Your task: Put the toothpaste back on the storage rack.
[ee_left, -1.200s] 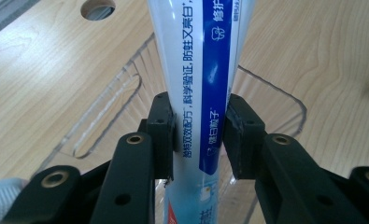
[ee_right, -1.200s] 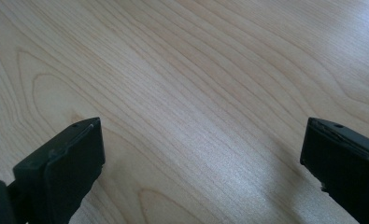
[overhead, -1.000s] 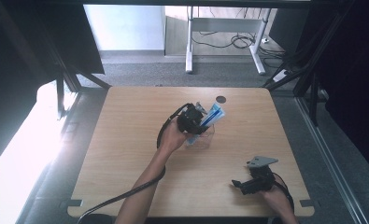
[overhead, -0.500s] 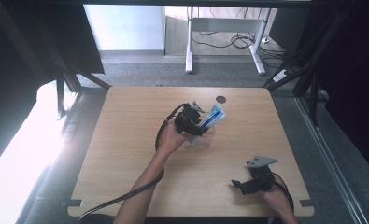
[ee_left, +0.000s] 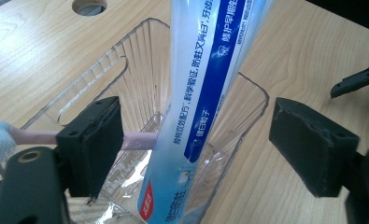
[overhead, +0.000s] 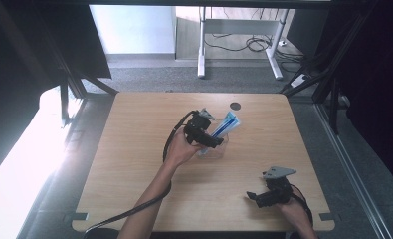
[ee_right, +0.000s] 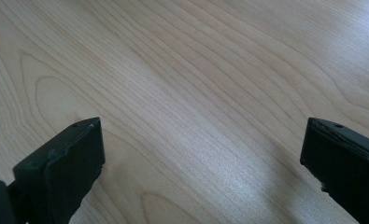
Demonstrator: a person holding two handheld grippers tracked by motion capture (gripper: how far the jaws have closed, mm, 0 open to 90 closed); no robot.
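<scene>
Your right gripper (overhead: 252, 196) sits parked near the table edge, jaws spread, nothing in them. Farther out, your left gripper (ee_left: 196, 140) has just been opening: the tube (ee_left: 205, 93) stands free between its pads, leaning in the clear bin (ee_left: 254, 91) beside the toothbrush (ee_left: 138, 139). Drop looks done; back out straight.

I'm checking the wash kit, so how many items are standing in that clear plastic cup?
2. A blue and white toothpaste tube leans in the clear cup, and a pink toothbrush rests beside it. More may be hidden behind the tube.
</scene>
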